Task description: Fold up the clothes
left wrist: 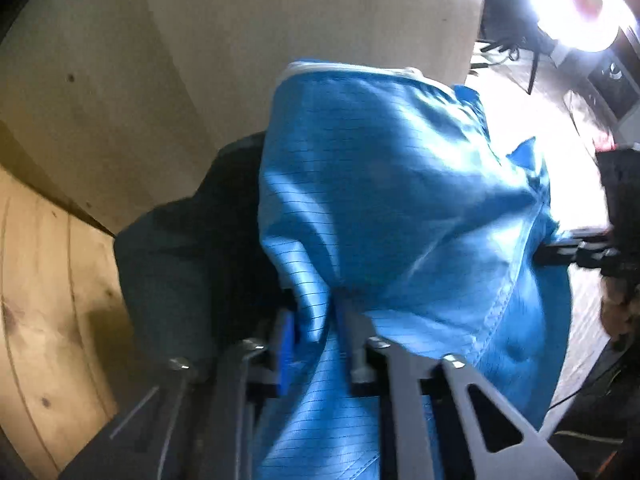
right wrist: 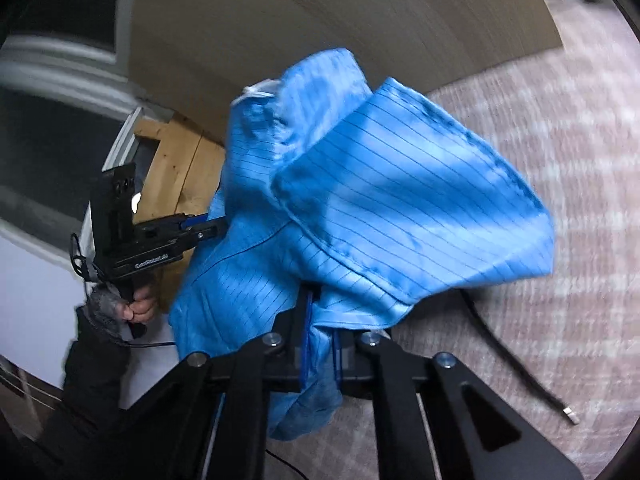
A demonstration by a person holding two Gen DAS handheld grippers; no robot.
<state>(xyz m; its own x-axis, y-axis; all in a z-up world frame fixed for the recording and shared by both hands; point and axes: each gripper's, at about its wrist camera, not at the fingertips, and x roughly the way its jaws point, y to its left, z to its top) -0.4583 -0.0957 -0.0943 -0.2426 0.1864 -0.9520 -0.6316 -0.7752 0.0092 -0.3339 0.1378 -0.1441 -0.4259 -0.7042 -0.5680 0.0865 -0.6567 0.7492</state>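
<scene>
A blue garment (left wrist: 392,200) with thin dark stripes and a white trim hangs bunched between both grippers, lifted off the surface. In the left wrist view my left gripper (left wrist: 316,316) is shut on a fold of it, and the cloth spills over and between the fingers. In the right wrist view my right gripper (right wrist: 322,324) is shut on another fold of the blue garment (right wrist: 400,200). The left gripper (right wrist: 216,230) also shows there at the left, its tips buried in the cloth edge. The right gripper (left wrist: 560,250) pokes into the cloth at the right of the left wrist view.
A dark garment (left wrist: 180,260) lies under the blue one on a beige board (left wrist: 180,60), beside a pale wooden plank (left wrist: 48,300). A pinkish carpet (right wrist: 560,140) carries a black strap (right wrist: 520,368). A person's hand (right wrist: 140,308) and dark sleeve hold the left gripper.
</scene>
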